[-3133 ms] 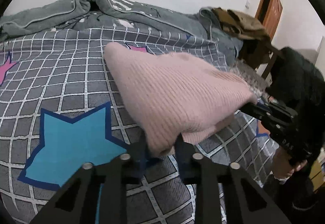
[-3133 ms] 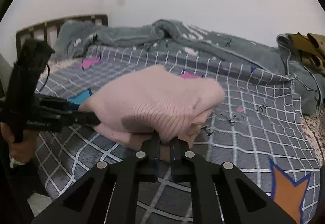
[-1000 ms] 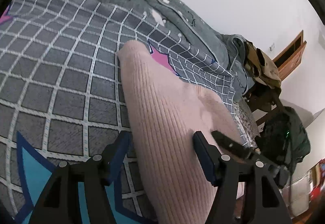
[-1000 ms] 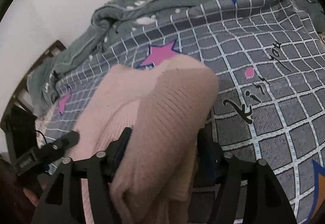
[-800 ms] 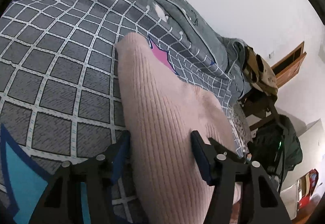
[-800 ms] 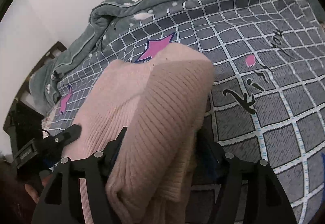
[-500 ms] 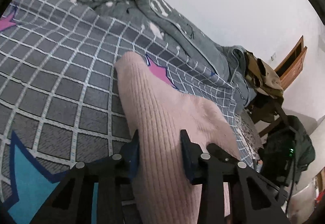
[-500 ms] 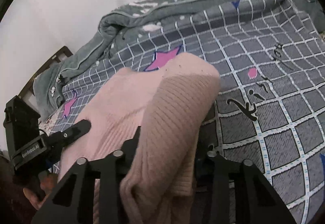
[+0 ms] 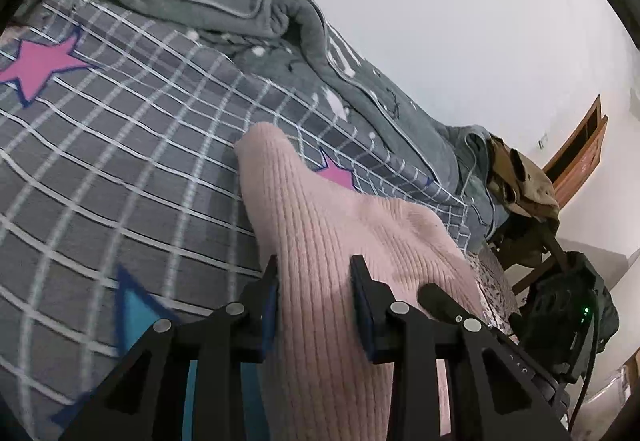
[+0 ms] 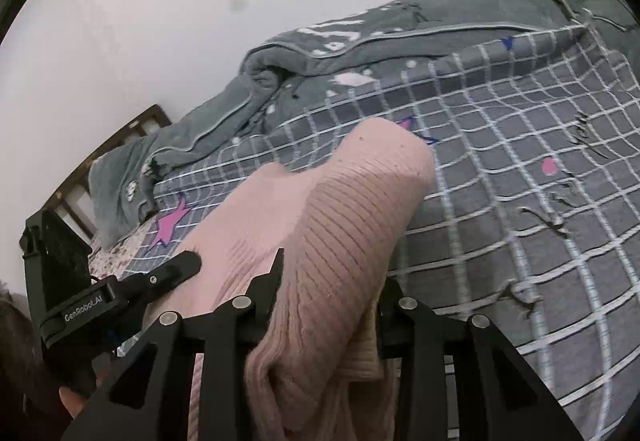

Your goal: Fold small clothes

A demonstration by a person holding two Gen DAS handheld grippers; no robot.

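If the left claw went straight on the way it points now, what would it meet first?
The pink sweater already squeezed in the left claw; past its far fold, probably the checked bedsheet.

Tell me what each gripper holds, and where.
Both clamp the pink sweater: left gripper on its near left part, right gripper on its near right fold.

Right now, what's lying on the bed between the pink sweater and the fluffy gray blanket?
Only checked bedsheet lies between the pink sweater and the gray blanket, with a pink star printed on it. Both wrist views show this.
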